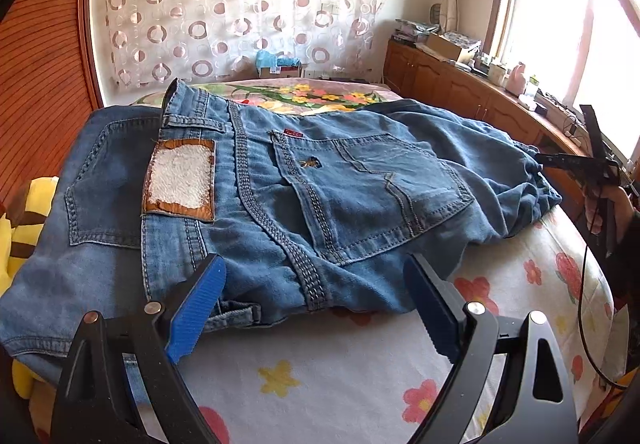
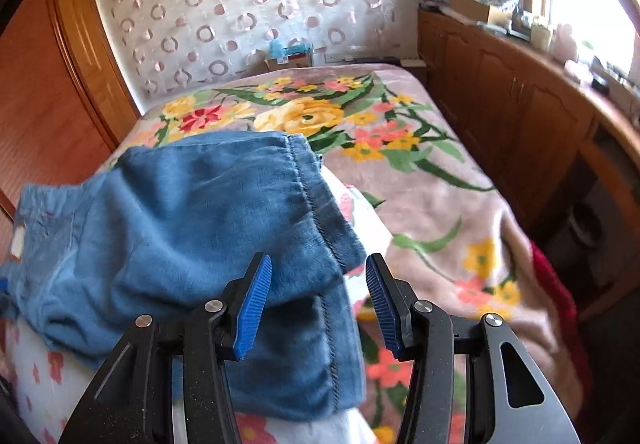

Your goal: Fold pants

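Note:
Blue jeans (image 1: 304, 188) lie on the bed, seat side up, with back pockets and a brown waist patch (image 1: 180, 176) showing. My left gripper (image 1: 312, 296) is open, just above the near edge of the seat, holding nothing. In the right wrist view the folded leg ends and hems (image 2: 224, 228) lie bunched on the bed. My right gripper (image 2: 318, 300) is open over the hem edge, empty. The right gripper also shows in the left wrist view (image 1: 592, 160) at the far right, held by a hand.
The bed has a white floral sheet (image 1: 320, 372) and a pink floral blanket (image 2: 420, 172). A yellow plush toy (image 1: 20, 228) lies at the left. Wooden cabinets (image 2: 520, 112) with clutter run along the right under the window. A wooden panel (image 1: 36, 84) stands left.

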A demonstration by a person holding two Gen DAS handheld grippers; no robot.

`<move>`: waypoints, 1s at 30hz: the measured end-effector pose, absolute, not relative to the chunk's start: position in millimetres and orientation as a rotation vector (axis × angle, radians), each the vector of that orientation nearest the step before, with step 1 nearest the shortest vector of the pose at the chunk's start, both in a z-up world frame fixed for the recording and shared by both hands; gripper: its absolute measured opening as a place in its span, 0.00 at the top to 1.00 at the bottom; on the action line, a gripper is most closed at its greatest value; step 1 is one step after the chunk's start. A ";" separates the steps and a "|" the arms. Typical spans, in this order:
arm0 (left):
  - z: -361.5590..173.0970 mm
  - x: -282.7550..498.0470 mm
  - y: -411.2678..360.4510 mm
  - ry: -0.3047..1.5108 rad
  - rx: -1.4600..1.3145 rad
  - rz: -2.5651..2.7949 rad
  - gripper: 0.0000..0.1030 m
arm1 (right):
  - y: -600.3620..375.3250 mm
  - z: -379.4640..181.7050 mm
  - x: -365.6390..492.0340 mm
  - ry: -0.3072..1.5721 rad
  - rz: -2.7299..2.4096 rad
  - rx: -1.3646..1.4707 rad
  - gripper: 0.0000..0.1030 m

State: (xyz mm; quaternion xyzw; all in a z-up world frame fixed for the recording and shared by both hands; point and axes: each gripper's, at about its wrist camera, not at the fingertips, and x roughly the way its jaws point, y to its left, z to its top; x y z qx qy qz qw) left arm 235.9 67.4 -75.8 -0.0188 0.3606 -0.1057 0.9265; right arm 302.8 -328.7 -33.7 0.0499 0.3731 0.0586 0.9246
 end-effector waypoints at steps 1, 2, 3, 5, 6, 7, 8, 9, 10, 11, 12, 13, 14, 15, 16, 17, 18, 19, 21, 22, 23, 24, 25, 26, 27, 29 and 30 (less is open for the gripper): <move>-75.8 235.3 67.7 0.740 -0.037 -0.215 0.12 | -327.5 -35.7 306.2 0.773 0.119 0.107 0.50; -76.1 234.4 68.3 0.741 -0.036 -0.211 0.12 | -328.3 -36.2 307.9 0.782 0.112 0.107 0.50; -76.5 233.9 69.7 0.742 -0.037 -0.207 0.12 | -326.6 -38.8 311.8 0.789 0.107 0.107 0.54; -77.1 231.7 72.0 0.742 -0.039 -0.198 0.12 | -337.3 -30.3 313.4 0.793 0.105 0.111 0.72; -77.0 230.6 72.8 0.741 -0.040 -0.196 0.12 | -340.0 -27.8 312.8 0.789 0.110 0.114 0.87; -77.1 229.8 74.0 0.740 -0.041 -0.193 0.12 | -341.8 -25.0 310.6 0.780 0.137 0.122 0.94; -76.9 229.2 75.2 0.740 -0.040 -0.190 0.12 | -346.9 -18.4 300.8 0.766 0.147 0.122 0.94; -76.9 228.4 76.4 0.738 -0.039 -0.185 0.12 | -349.6 -13.6 294.3 0.750 0.142 0.115 0.94; -76.7 228.3 77.5 0.737 -0.039 -0.181 0.12 | -349.9 -8.3 288.6 0.731 0.142 0.109 0.95; -76.5 228.2 78.8 0.736 -0.039 -0.177 0.12 | -350.5 -1.8 276.8 0.705 0.146 0.106 0.95; -75.8 227.8 80.1 0.735 -0.040 -0.171 0.12 | -349.2 6.6 267.3 0.679 0.150 0.102 0.95; -74.9 227.3 82.2 0.732 -0.040 -0.162 0.12 | -347.2 12.8 255.2 0.659 0.154 0.098 0.95; -74.3 227.1 83.9 0.728 -0.039 -0.155 0.12 | -346.2 19.7 245.3 0.641 0.157 0.097 0.95; -73.1 226.4 86.8 0.722 -0.039 -0.147 0.12 | -345.2 23.9 235.8 0.631 0.161 0.096 0.96; -72.4 226.3 89.6 0.719 -0.042 -0.143 0.12 | -344.4 22.9 227.8 0.630 0.164 0.094 0.96; -72.4 226.4 91.2 0.718 -0.044 -0.141 0.12 | -343.5 20.4 218.8 0.640 0.164 0.088 0.96; -72.2 226.3 94.0 0.717 -0.046 -0.138 0.12 | -342.6 15.9 211.7 0.652 0.170 0.083 0.95; -72.5 227.0 95.6 0.716 -0.047 -0.136 0.12 | -342.5 10.7 208.0 0.665 0.170 0.074 0.95; -73.0 227.7 99.3 0.715 -0.047 -0.127 0.12 | -344.7 -7.6 203.5 0.704 0.153 0.060 0.95; -73.4 228.1 100.1 0.714 -0.049 -0.126 0.12 | -347.6 -14.2 204.8 0.722 0.150 0.068 0.95; -73.9 228.4 100.5 0.714 -0.051 -0.124 0.12 | -350.3 -23.0 205.9 0.740 0.142 0.076 0.95; -74.2 228.4 101.7 0.714 -0.053 -0.120 0.12 | -352.6 -31.3 206.9 0.756 0.135 0.083 0.95; -74.0 228.0 102.4 0.714 -0.054 -0.119 0.12 | -354.1 -37.2 207.5 0.770 0.133 0.090 0.95; -74.0 228.0 103.2 0.714 -0.056 -0.117 0.12 | -355.3 -42.2 208.6 0.781 0.129 0.097 0.95; -73.9 228.1 104.0 0.715 -0.055 -0.115 0.12 | -355.4 -46.1 209.2 0.790 0.114 0.094 0.95; -74.8 227.2 105.9 0.715 -0.053 -0.108 0.12 | -356.7 -52.8 210.0 0.795 0.089 0.077 0.93; -75.3 227.3 107.7 0.716 -0.049 -0.101 0.12 | -359.1 -55.9 210.4 0.798 0.078 0.078 0.81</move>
